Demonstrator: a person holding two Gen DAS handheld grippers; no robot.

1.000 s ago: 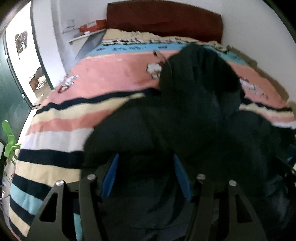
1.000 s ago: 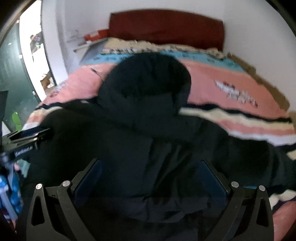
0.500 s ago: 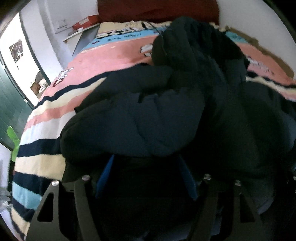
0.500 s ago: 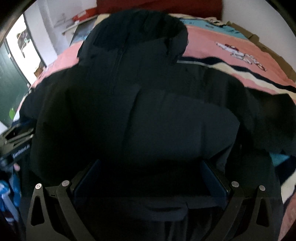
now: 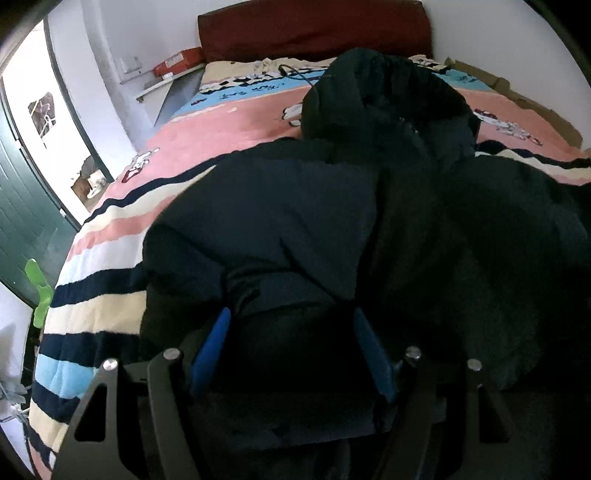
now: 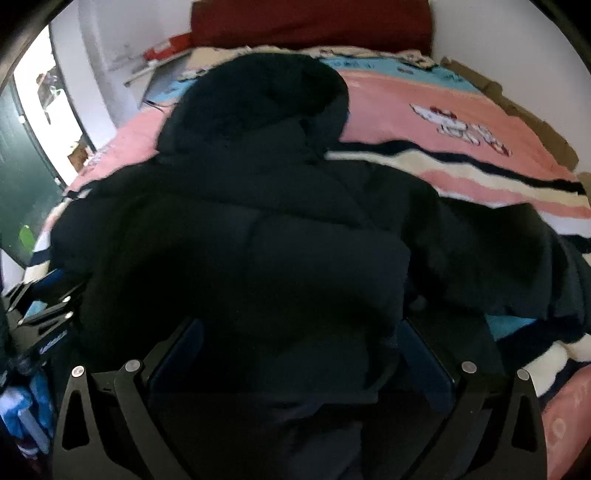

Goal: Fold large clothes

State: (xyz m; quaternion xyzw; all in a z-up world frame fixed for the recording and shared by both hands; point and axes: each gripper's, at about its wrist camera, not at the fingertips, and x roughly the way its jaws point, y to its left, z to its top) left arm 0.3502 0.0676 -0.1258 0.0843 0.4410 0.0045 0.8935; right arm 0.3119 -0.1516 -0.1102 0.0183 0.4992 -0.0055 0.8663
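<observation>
A black hooded puffer jacket (image 5: 314, 206) lies on the striped bed, hood (image 6: 258, 96) toward the headboard. Its lower part is doubled over into a thick fold (image 6: 314, 266) across the body. One sleeve (image 6: 498, 251) stretches out to the right. My left gripper (image 5: 291, 336) stands open over the near edge of the fold, and jacket cloth bulges between its blue pads (image 5: 216, 336). My right gripper (image 6: 303, 347) has its jaws spread wide, open, with the fold filling the gap between them. The left gripper (image 6: 48, 299) also shows at the left edge of the right wrist view.
A striped pink, cream, navy and light-blue blanket (image 5: 110, 258) covers the bed. A dark red headboard (image 5: 314, 29) and a white wall stand at the far end. A small shelf with a red box (image 5: 177, 62) is far left. A green door (image 5: 22, 221) and a green plastic piece (image 5: 37, 291) sit beside the bed's left edge.
The jacket's lower part has come forward over its body into a thick fold. Both grippers moved forward and down with it. The left jaws stand slightly wider than a second ago.
</observation>
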